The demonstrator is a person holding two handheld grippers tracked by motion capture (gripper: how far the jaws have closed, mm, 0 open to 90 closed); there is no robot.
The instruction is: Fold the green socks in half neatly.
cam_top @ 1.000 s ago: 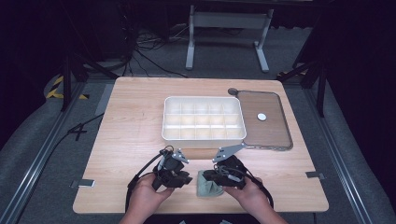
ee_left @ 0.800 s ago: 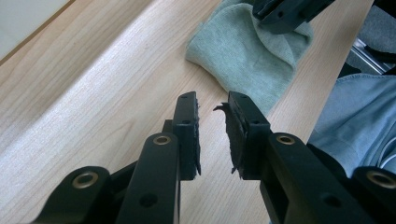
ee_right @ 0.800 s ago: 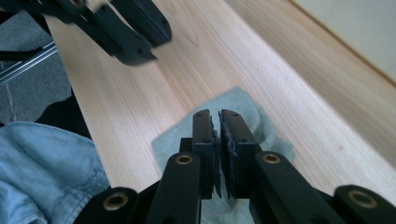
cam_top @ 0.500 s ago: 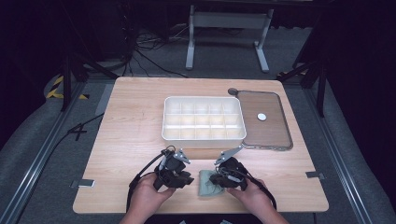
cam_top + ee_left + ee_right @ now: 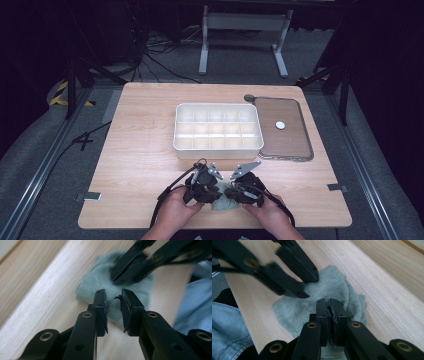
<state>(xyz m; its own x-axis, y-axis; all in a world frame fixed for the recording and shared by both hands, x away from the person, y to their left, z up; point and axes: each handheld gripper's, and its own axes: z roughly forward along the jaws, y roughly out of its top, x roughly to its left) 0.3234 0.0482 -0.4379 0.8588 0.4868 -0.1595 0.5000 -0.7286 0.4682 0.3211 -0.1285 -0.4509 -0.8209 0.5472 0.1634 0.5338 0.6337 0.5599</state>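
Note:
A small grey-green cloth (image 5: 223, 202) lies crumpled on the wooden table near its front edge, between my two grippers. My right gripper (image 5: 231, 197) has its jaws pressed together with a fold of the cloth (image 5: 294, 310) pinched at the tips of the right gripper (image 5: 328, 301). My left gripper (image 5: 214, 192) comes in from the left. In its own view the left gripper (image 5: 113, 293) hovers just over the cloth (image 5: 100, 277) with a narrow gap between its pads and nothing clamped. The two pairs of jaws nearly meet over the cloth.
A white compartment tray (image 5: 218, 146) stands behind the grippers at mid table. A clear lid (image 5: 292, 145) with a white knob lies to its right. The table's front edge and the person's denim (image 5: 227, 325) are close beneath the hands.
The cloth, held up a little before, now lies lower on the table with my right gripper. My left gripper has moved right, up against the cloth.

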